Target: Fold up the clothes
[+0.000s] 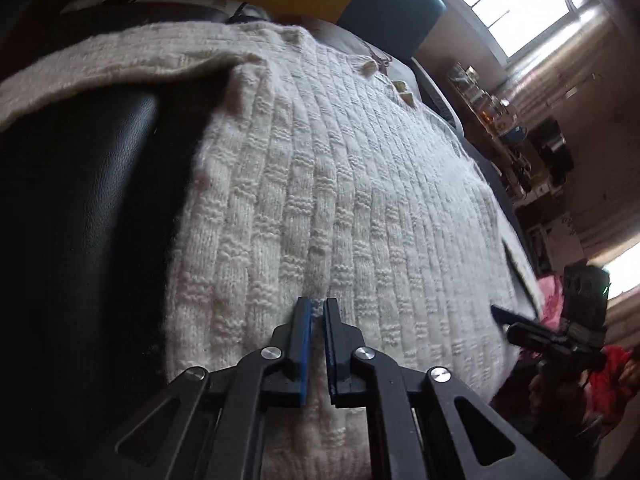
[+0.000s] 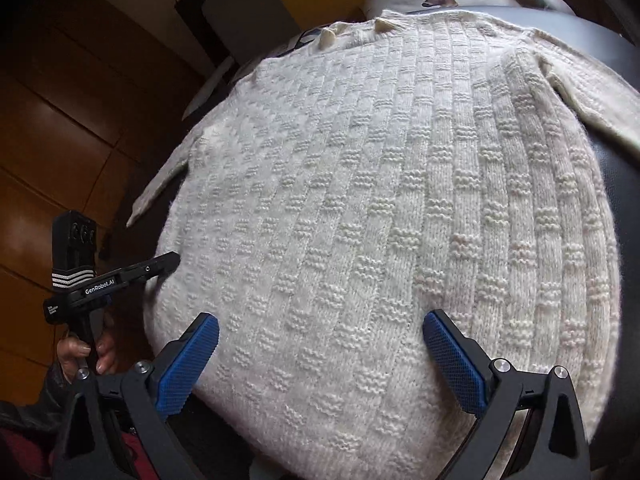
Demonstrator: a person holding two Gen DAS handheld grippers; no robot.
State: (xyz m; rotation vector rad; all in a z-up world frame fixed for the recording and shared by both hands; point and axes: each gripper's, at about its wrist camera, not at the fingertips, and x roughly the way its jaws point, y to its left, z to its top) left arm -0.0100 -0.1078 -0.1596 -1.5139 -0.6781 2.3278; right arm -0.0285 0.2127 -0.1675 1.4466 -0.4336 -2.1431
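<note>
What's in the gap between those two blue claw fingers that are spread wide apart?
Only the cream knitted sweater. In the right wrist view the right claw is open, and bare knit near the sweater's near edge fills the stretch between its fingers.

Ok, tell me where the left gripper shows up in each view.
Left wrist view: left gripper at bottom centre, jaws nearly shut, pinching the cream knit sweater at its hem.
Right wrist view: left gripper at the left edge, tip on the sweater's side.
Shared landmark: the sweater's toggle buttons.
</note>
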